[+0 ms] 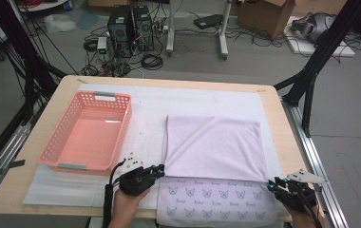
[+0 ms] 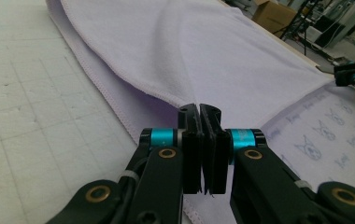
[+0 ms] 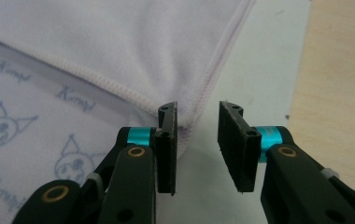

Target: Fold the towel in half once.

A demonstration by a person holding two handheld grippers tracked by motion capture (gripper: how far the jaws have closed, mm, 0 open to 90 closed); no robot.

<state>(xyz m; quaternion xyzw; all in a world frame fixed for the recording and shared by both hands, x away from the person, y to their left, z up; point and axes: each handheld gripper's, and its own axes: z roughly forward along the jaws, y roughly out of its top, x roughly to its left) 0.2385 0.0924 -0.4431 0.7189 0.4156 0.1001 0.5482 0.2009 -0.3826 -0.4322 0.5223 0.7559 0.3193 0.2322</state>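
Just ahead of my open right tool [image 3: 197, 140], the towel [image 1: 214, 147] corner is lying ungripped while my left tool [image 2: 199, 140] is pinching its corner, so pulling now risks skewing the fold.

Overhead view; tongs' close-ups of towel [image 1: 215, 148]

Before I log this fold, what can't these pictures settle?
- Left gripper, left gripper view: its shut fingers hide whether the towel hem is pinched.
- Towel's near edge, high view: cut off by the frame's bottom.
- Printed words beside the cat faces, right gripper view: blurred.
- Right gripper: open beside the towel corner.
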